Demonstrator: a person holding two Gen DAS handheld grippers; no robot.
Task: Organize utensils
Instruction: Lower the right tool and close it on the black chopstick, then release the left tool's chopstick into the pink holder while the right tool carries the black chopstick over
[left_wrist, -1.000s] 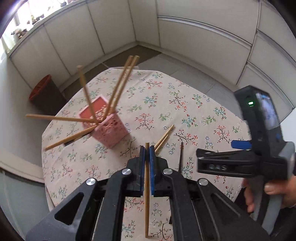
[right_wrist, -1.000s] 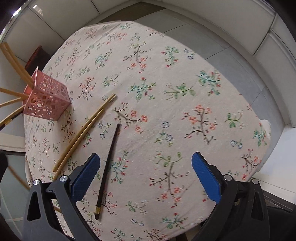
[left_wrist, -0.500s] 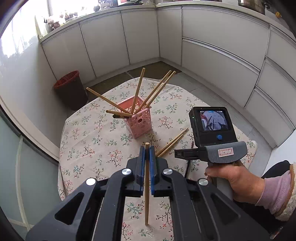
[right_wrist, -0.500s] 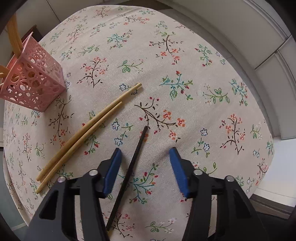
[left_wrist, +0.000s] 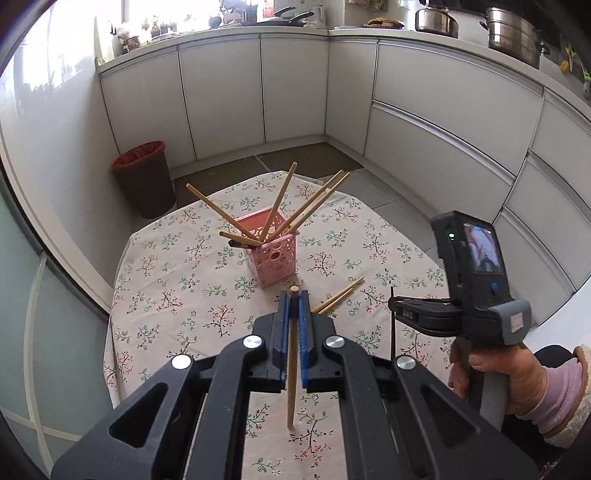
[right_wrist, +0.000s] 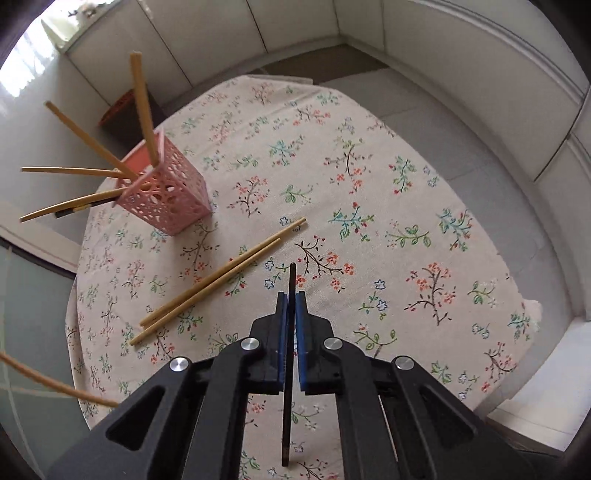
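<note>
Gripping a pale wooden chopstick (left_wrist: 291, 369) between its blue pads, the left gripper (left_wrist: 293, 295) is hanging over the round table with the floral cloth (left_wrist: 166, 295); its jaws are pressed together on the stick, whose round top is poking just above the fingertips while the lower end is pointing down at the cloth. The right gripper (right_wrist: 291, 295) is likewise clamped, its jaws closed on a thin dark chopstick (right_wrist: 289, 406) that is running between the pads and sticking out both ahead of and behind them, clear of the cloth. A person's hand (left_wrist: 495, 373) in a pink sleeve is holding that tool's handle. A pink perforated plastic basket (right_wrist: 166, 195) is standing farther back on the table, with several wooden chopsticks (right_wrist: 142, 110) fanning out of it. Two more light wooden chopsticks (right_wrist: 221, 273) are lying side by side on the cloth between the basket and the grippers.
</note>
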